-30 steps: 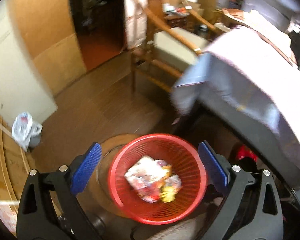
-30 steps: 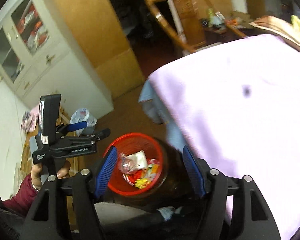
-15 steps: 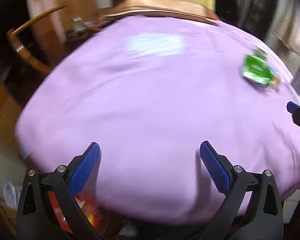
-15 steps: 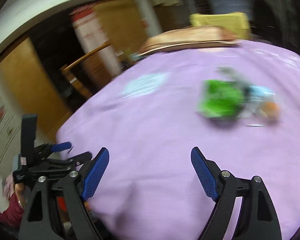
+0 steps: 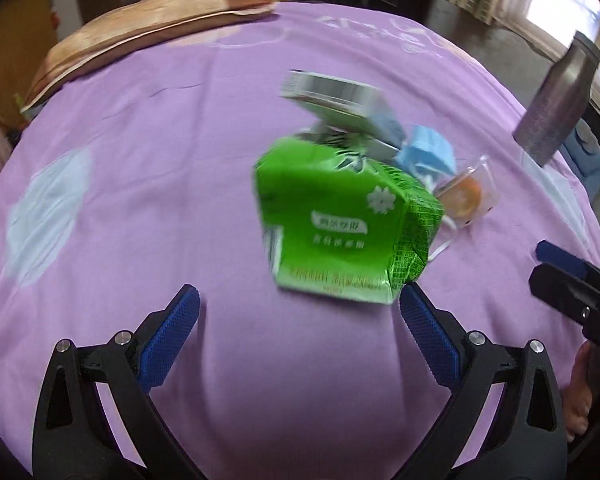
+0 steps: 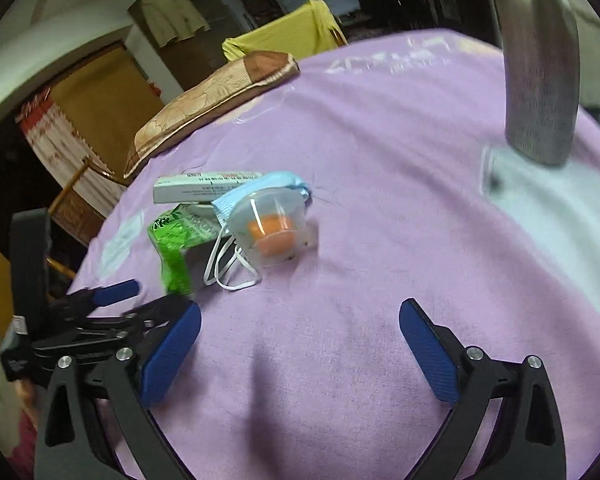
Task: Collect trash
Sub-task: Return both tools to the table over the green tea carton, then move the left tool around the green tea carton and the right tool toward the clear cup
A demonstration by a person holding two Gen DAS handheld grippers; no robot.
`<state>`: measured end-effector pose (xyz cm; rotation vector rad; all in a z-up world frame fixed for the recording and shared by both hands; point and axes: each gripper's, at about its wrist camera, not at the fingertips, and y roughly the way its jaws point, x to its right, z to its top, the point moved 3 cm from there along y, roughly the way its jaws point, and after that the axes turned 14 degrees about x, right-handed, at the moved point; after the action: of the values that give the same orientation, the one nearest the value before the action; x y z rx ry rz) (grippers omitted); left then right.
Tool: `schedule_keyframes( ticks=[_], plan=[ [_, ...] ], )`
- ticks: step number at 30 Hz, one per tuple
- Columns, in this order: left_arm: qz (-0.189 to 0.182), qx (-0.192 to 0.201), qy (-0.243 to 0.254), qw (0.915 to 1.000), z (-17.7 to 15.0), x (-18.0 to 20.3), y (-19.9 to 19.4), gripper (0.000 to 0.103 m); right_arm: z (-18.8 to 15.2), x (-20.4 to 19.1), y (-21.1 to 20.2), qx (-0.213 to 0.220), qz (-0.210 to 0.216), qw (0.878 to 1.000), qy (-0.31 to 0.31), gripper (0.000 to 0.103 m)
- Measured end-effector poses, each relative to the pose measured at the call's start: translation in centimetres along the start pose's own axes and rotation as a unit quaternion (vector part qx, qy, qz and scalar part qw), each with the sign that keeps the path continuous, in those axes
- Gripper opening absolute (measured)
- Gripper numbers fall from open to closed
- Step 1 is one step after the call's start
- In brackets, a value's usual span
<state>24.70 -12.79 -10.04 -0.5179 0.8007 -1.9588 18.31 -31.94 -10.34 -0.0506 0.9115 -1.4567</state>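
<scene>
Only right view shows hanging yellow cloth.

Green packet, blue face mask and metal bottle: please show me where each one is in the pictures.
green packet (image 5: 332, 224), left wrist view, on its printed front face.
blue face mask (image 5: 428, 152), left wrist view, on the folded blue fabric.
metal bottle (image 6: 540, 92), right wrist view, on its grey body.

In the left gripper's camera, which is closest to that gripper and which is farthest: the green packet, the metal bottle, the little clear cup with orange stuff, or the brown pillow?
From the left gripper:
1. Green packet, just ahead of the fingertips, slightly right.
2. Clear cup with orange contents, behind the packet, to the right.
3. Metal bottle, far right edge of the purple sheet.
4. Brown pillow, at the far end, left.
</scene>
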Motion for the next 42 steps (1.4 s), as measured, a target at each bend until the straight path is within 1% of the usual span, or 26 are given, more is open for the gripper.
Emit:
schedule_keyframes(
  ticks=[1,4,8,13,15,16,18,20,22,23,26,27,28,29,31,32,33,34,35,37,38,39,40,41,42],
  plan=[
    [0.0,-0.002,0.009,1.0,0.2,0.3,0.4,0.097,0.1,0.4,0.4,-0.007,0.004,1.0,0.013,0.098],
    [0.006,-0.008,0.037,0.9993,0.6,1.1,2.4,0.098,-0.1,0.6,0.5,-0.005,0.015,0.999,0.03,0.098],
    [-0.001,0.029,0.043,0.9987,1.3,0.8,2.8,0.098,-0.4,0.2,0.2,-0.005,0.016,0.999,0.031,0.098],
    [0.001,0.029,0.04,0.9988,1.4,0.8,2.6,0.098,0.0,-0.1,0.4,-0.004,0.014,0.999,0.03,0.098],
    [-0.011,0.03,0.039,0.9987,1.3,0.9,2.1,0.098,0.0,0.1,0.2,-0.004,0.016,0.999,0.032,0.098],
    [-0.017,0.038,0.038,0.9984,1.5,1.1,1.8,0.098,-0.1,0.2,-0.2,-0.003,0.017,0.999,0.033,0.098],
    [-0.031,0.071,0.042,0.9961,2.0,1.5,0.5,0.098,-0.1,0.1,-0.2,-0.003,0.018,0.999,0.036,0.098],
    [-0.03,0.101,0.048,0.9932,2.6,1.8,-0.6,0.098,-0.2,0.2,-0.2,-0.002,0.019,0.999,0.038,0.098],
    [-0.008,0.125,0.039,0.9913,3.3,1.4,-0.8,0.098,-0.3,0.2,-0.4,-0.002,0.019,0.999,0.037,0.098],
    [0.0,0.128,0.028,0.9914,3.7,1.1,-0.6,0.098,-0.2,0.2,-0.3,-0.003,0.019,0.999,0.037,0.098],
    [-0.01,0.113,-0.003,0.9935,4.1,0.4,0.5,0.098,-0.3,0.2,-0.3,-0.003,0.017,0.999,0.034,0.098],
    [-0.011,0.109,-0.006,0.9939,4.1,0.3,0.7,0.098,-0.3,0.2,-0.4,-0.003,0.016,0.999,0.033,0.098],
    [-0.004,0.107,-0.004,0.9943,4.0,0.2,0.9,0.098,-0.3,0.2,-0.4,-0.003,0.016,0.999,0.033,0.098],
    [0.017,0.11,0.003,0.9937,4.1,0.0,0.8,0.098,-0.3,0.2,-0.4,-0.002,0.016,0.999,0.034,0.098],
    [0.058,0.122,0.001,0.9908,4.2,-1.0,0.4,0.098,-0.3,0.2,-0.4,-0.002,0.017,0.999,0.035,0.098],
    [0.088,0.127,-0.01,0.988,4.3,-2.0,0.2,0.098,-0.3,0.2,-0.4,-0.002,0.017,0.999,0.036,0.098],
    [0.109,0.131,-0.025,0.985,4.4,-3.1,-0.2,0.098,-0.3,0.2,-0.4,-0.002,0.017,0.999,0.036,0.098],
    [0.121,0.136,-0.038,0.9825,4.4,-3.9,-0.5,0.098,-0.3,0.2,-0.4,-0.002,0.018,0.999,0.037,0.098],
    [0.131,0.143,-0.063,0.979,4.4,-5.2,-1.0,0.098,-0.3,0.2,-0.4,-0.001,0.018,0.999,0.037,0.098],
    [0.119,0.152,-0.098,0.9762,4.5,-6.5,-1.7,0.098,-0.3,0.2,-0.4,-0.002,0.017,0.999,0.035,0.098],
    [0.097,0.154,-0.113,0.9768,4.6,-6.8,-1.8,0.098,-0.3,0.2,-0.4,-0.002,0.016,0.999,0.035,0.098],
    [0.071,0.151,-0.117,0.979,4.7,-6.6,-1.6,0.098,-0.3,0.2,-0.4,-0.001,0.016,0.999,0.036,0.098],
    [0.051,0.148,-0.115,0.981,4.9,-6.2,-1.4,0.098,-0.3,0.2,-0.4,-0.002,0.016,0.999,0.035,0.098],
    [0.034,0.141,-0.102,0.9841,5.0,-5.5,-1.0,0.098,-0.3,0.2,-0.4,-0.002,0.016,0.999,0.035,0.098],
    [0.034,0.135,-0.082,0.9869,5.1,-4.6,-0.5,0.098,-0.3,0.2,-0.4,-0.001,0.017,0.999,0.035,0.098]
  ],
)
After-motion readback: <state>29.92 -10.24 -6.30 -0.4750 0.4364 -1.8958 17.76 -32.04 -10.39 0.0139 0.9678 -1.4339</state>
